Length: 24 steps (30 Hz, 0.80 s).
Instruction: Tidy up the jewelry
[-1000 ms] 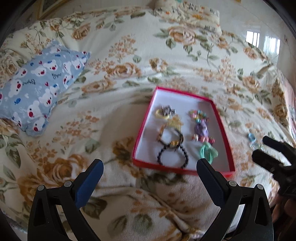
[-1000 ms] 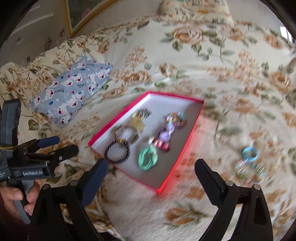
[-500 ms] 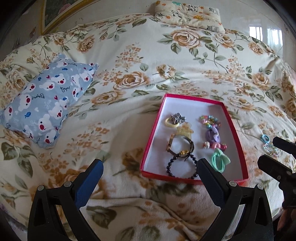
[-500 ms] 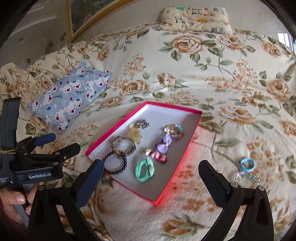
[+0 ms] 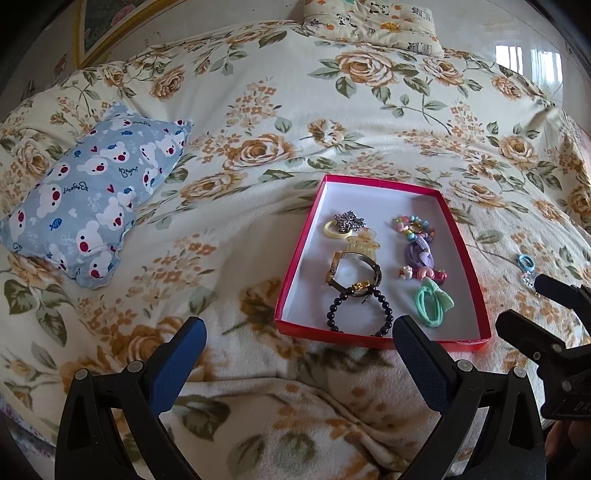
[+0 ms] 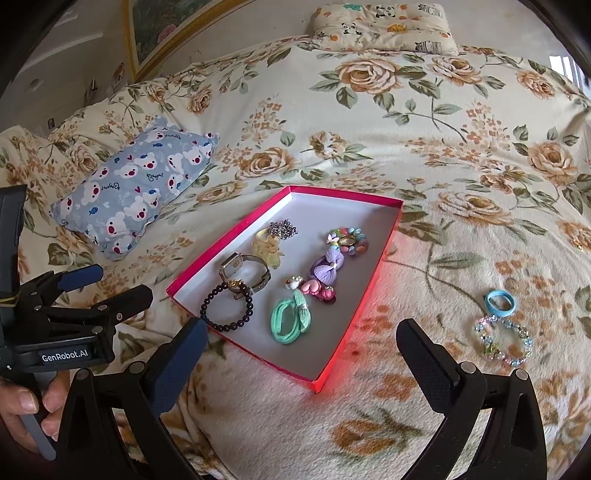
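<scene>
A shallow red box [image 5: 466, 236] [image 6: 364, 301] with a white floor lies on the floral bedspread and holds several pieces: a black bead bracelet [image 5: 358, 308] [image 6: 226, 308], a watch [image 6: 243, 269], a green hair tie [image 5: 432, 302] [image 6: 290, 314], a purple bow [image 6: 327, 266] and others. A blue hair ring [image 6: 498, 302] [image 5: 525, 263] and a pastel bead bracelet [image 6: 504, 339] lie on the bedspread right of the box. My left gripper [image 5: 297, 345] is open and empty, near the box's front left. My right gripper [image 6: 301, 349] is open and empty, over the box's near corner.
A blue bear-print pillow [image 5: 88, 206] [image 6: 136, 184] lies to the left. A panda-print pillow [image 5: 369, 22] [image 6: 380, 26] sits at the far edge. A gold picture frame [image 6: 155, 33] stands at the back left. The left gripper shows in the right wrist view [image 6: 107, 291].
Both cameras have pulled back and steadied, so the box sits lower and farther in view. Both grippers stay open and empty. No jewelry has moved.
</scene>
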Each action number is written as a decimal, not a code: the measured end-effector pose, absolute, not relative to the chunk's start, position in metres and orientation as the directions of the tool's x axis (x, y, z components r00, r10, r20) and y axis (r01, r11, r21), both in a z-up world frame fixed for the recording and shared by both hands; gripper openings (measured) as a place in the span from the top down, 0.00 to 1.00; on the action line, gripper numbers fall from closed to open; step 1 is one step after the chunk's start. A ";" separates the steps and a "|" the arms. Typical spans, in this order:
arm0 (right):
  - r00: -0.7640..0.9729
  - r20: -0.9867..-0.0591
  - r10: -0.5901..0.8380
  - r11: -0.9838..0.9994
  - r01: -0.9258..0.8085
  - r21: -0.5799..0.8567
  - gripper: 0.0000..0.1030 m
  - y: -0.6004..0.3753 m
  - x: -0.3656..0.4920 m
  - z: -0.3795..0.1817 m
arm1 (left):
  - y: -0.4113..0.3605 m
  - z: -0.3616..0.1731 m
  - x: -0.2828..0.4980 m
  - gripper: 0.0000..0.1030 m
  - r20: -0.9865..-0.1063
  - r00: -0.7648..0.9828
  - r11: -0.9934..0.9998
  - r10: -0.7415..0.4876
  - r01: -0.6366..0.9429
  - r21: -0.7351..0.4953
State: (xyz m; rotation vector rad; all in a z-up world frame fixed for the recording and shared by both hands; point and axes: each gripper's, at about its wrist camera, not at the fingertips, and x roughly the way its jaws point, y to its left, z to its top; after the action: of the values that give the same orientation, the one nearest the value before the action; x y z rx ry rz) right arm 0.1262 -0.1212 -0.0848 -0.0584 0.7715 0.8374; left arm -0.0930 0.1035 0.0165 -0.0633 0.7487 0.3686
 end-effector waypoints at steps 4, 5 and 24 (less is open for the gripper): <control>0.429 -0.635 0.643 0.689 -0.686 0.233 0.00 -0.121 0.124 -0.084 | 0.104 0.016 -0.096 0.01 -0.674 0.678 0.937 0.294 -0.344 0.062; 0.428 -0.636 0.642 0.689 -0.686 0.234 0.00 -0.121 0.124 -0.085 | 0.105 0.016 -0.097 0.01 -0.673 0.679 0.936 0.295 -0.346 0.062; 0.420 -0.641 0.642 0.688 -0.686 0.238 0.00 -0.120 0.123 -0.087 | 0.109 0.013 -0.098 0.01 -0.677 0.675 0.933 0.293 -0.356 0.049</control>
State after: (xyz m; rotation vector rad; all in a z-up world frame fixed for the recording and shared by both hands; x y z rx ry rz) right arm 0.1226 -0.1195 -0.0865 -0.0634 0.7747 0.8323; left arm -0.0981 0.1092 0.0131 -0.0892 0.7455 0.3651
